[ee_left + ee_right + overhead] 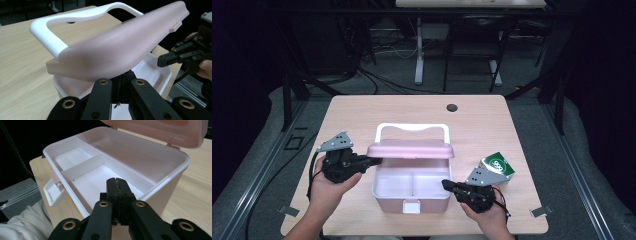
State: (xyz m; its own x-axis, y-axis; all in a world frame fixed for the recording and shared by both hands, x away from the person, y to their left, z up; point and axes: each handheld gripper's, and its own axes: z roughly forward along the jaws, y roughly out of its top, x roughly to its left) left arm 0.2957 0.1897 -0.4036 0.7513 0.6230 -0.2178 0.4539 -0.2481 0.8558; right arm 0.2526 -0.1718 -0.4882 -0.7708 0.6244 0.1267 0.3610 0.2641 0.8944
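Centrally on the table [362, 112]: pink storage box [411, 192], lid [410, 148] raised partway, white handle [412, 129] at its 12 o'clock side, white divided interior exposed. Left gripper [371, 161] at the box's 9 o'clock, jaws clenched on the lid's left edge. Right gripper [447, 185] at 4 o'clock by the box rim, jaws pressed together, empty. Green-and-white carton [498, 166] at 3 o'clock, apart from the box.

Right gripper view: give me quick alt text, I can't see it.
The right gripper, jaws shut on nothing, points into an open pink box with white dividers and no contents. Its lid is raised behind; its white latch hangs open.
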